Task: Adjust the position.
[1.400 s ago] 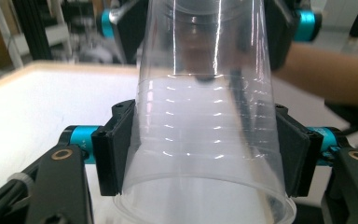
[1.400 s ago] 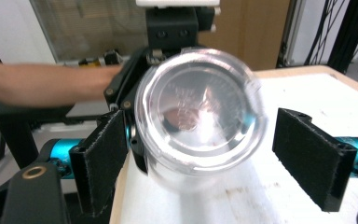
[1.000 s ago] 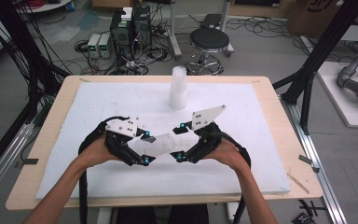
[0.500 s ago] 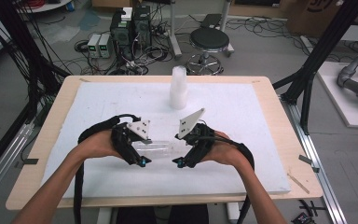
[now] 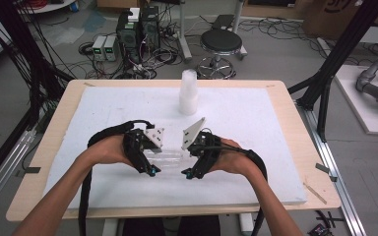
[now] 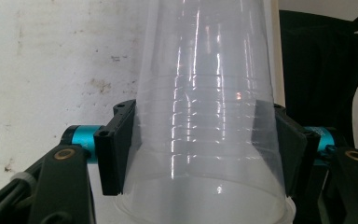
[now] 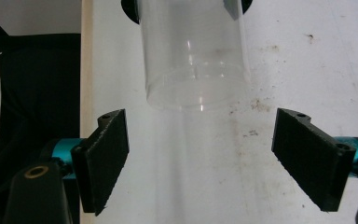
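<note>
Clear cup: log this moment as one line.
left gripper: shut on clear cup | right gripper: open, cup base ahead | cup stack: upright, table's far side

Left gripper (image 5: 150,156) is clamped closed, right gripper (image 5: 191,160) spread wide, facing each other.

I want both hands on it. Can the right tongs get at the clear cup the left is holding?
Probably yes: the right tongs are open, and the clear cup lies straight ahead with nothing between.
</note>
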The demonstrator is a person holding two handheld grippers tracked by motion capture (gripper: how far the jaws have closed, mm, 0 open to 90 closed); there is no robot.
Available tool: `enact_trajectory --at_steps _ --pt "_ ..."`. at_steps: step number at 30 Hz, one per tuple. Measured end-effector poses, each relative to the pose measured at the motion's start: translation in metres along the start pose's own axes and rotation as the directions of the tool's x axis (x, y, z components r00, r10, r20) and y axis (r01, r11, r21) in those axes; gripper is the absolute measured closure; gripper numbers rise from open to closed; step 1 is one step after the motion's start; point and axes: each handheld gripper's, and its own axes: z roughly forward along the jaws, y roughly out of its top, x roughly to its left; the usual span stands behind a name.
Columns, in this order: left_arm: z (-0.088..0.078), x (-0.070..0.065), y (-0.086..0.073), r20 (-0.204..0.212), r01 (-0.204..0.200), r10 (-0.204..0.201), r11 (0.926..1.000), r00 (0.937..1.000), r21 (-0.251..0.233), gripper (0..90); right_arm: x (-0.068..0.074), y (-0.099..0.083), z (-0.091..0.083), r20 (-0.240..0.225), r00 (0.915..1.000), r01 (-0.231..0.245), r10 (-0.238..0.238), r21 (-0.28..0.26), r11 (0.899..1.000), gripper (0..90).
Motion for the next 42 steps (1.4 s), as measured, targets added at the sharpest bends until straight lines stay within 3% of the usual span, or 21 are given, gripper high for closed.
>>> enact_trajectory --at_steps 24,31,42 --pt "0.007 -0.004 0.011 0.025 -0.018 0.018 0.9998 0.9995 -0.01 33.5 0.002 0.006 0.004 -0.039 0.999 0.018 -0.019 -0.032 0.999 25.6" --pt "0.007 -0.003 0.011 0.024 -0.014 0.014 0.9998 0.9996 -0.013 33.6 0.002 0.006 0.005 -0.061 0.9978 0.024 -0.026 -0.043 0.999 40.8" --pt "0.009 -0.002 0.009 0.029 -0.014 0.015 0.9997 0.9995 -0.019 31.2 0.002 0.007 0.006 -0.062 0.9977 0.026 -0.028 -0.037 0.999 43.0"
